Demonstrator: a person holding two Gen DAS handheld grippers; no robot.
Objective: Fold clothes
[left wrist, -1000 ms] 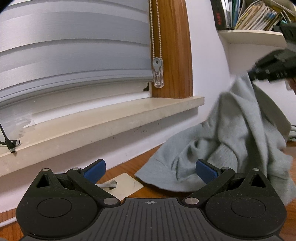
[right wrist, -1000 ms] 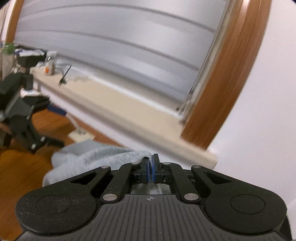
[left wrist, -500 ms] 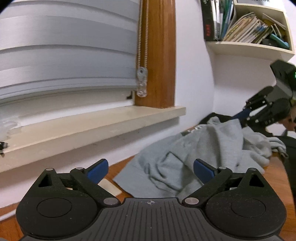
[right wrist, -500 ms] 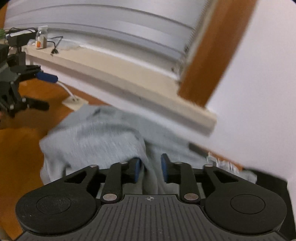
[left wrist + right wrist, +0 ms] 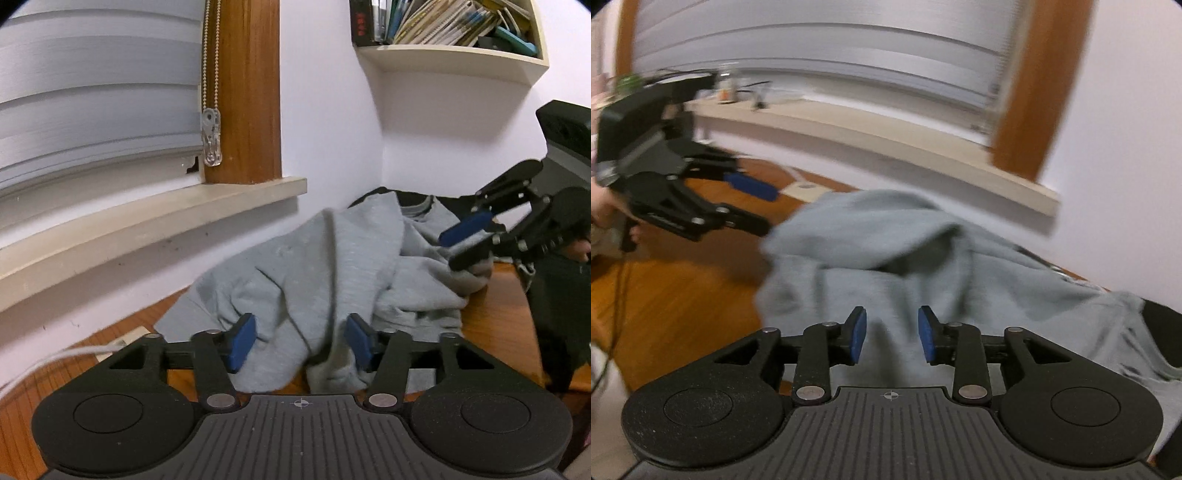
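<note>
Both my grippers, left (image 5: 299,341) and right (image 5: 892,338), fingers parted, empty over rumpled sweatshirt (image 5: 314,266); I risk pinching several layers.

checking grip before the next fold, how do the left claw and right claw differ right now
Gap: the left claw is spread wider; the right claw is open more narrowly.
Place: the left claw sits over the near edge of the grey sweatshirt by the wooden table; the right claw is over the garment's middle folds.
Both are open with blue pads, and neither pinches cloth.
</note>
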